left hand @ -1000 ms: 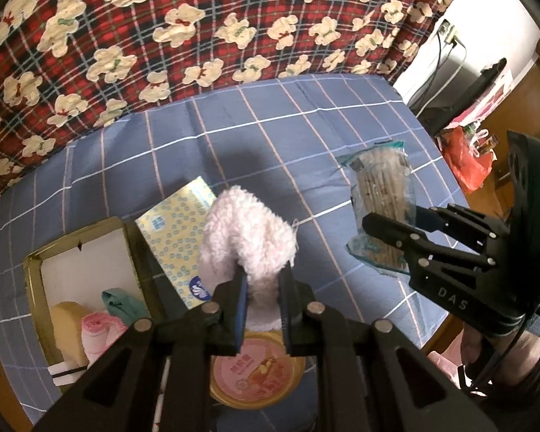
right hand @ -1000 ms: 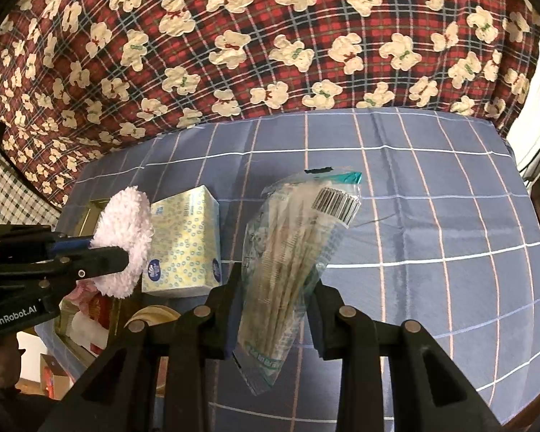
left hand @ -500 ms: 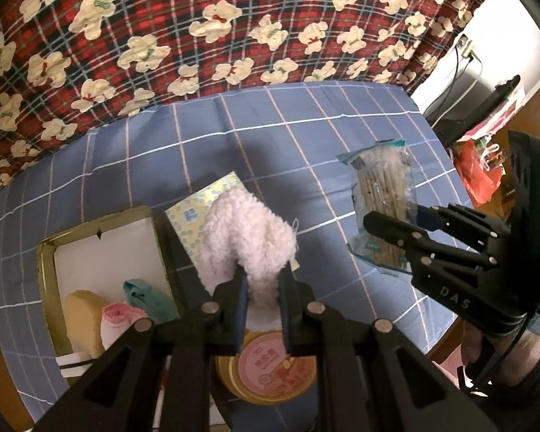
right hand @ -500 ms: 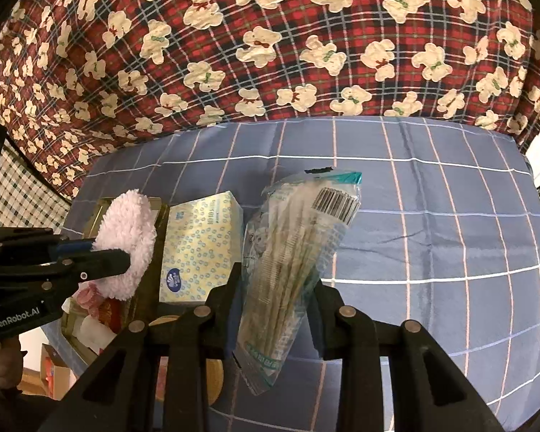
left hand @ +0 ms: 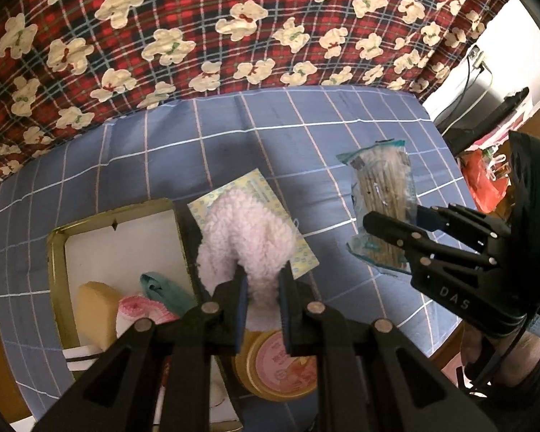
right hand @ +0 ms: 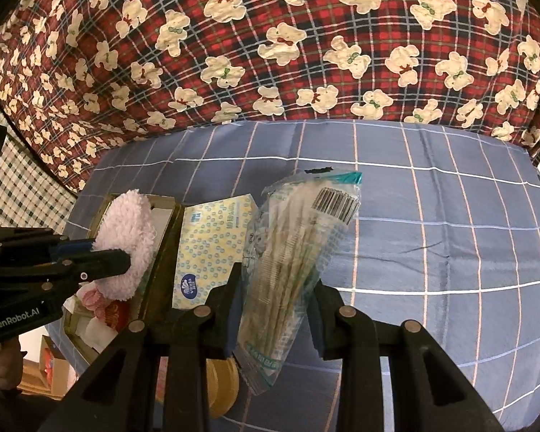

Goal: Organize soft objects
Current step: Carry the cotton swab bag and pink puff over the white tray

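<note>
Left wrist view shows your left gripper (left hand: pixel 262 297) clamped on a pink fluffy cloth (left hand: pixel 246 243), which sticks up from between the pads and hangs above the seam where the tin (left hand: pixel 55 252) meets the tissue pack (left hand: pixel 255 185). Your jaws there are pinched tight on the cloth's lower end. Below the fingers sits a round lid (left hand: pixel 280 367) with a pink label, near the bed's front edge.

Inside the open tin, at its near end, lie a yellow sponge (left hand: pixel 95 309), a pink-and-white cloth (left hand: pixel 140 311) and a teal cloth (left hand: pixel 161 289); the far end shows its bare white lining.

Your right gripper (right hand: pixel 275 315) grips a clear bag of sticks (right hand: pixel 298 248) around its lower half, so the bag stands up tilted, barcode end uppermost, off the bedsheet. From the left wrist view that gripper (left hand: pixel 388 225) comes in from the right, pointing left with the bag (left hand: pixel 383 201) held over the sheet to the right of the tissue pack. A hand (left hand: pixel 473 351) holds its handle at the lower right.

Both grippers point steeply down and forward.

Everything rests on a bed with a blue sheet (right hand: pixel 432 223) crossed by white and pink lines. Behind it hangs a red plaid blanket (right hand: pixel 270 54) printed with cream bears. To the right of the bed you can see a white wall with a socket and cable (left hand: pixel 477 63), and a red bag (left hand: pixel 484 183) on the floor.
</note>
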`<state>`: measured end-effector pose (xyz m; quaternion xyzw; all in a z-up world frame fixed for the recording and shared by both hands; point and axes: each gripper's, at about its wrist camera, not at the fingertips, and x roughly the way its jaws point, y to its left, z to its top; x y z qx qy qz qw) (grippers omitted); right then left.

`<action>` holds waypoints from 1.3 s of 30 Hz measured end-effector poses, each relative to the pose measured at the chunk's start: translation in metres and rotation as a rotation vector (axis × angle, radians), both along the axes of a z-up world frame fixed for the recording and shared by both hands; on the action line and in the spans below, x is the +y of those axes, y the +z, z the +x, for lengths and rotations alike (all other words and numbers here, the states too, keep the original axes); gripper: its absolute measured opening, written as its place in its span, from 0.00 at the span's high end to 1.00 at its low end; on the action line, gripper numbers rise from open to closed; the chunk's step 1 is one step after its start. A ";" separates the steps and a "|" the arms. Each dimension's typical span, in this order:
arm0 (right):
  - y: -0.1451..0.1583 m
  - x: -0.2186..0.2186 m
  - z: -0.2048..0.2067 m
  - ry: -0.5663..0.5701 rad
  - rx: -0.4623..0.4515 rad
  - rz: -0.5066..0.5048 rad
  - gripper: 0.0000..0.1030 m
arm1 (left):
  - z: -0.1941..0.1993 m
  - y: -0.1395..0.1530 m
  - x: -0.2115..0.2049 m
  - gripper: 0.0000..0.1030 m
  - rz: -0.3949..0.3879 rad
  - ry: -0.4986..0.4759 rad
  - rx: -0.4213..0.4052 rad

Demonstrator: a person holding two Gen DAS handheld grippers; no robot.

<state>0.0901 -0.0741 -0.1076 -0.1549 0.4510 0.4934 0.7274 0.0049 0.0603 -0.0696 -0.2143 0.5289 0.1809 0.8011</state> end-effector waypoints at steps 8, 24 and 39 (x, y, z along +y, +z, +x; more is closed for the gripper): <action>-0.001 0.010 -0.008 0.026 -0.001 -0.007 0.67 | -0.009 0.000 0.007 0.88 -0.004 0.023 -0.001; -0.001 0.033 -0.023 0.084 -0.005 -0.013 0.67 | -0.031 0.000 0.023 0.88 -0.011 0.080 -0.004; -0.001 0.049 -0.038 0.139 -0.004 -0.014 0.67 | -0.052 -0.001 0.032 0.88 -0.018 0.138 -0.007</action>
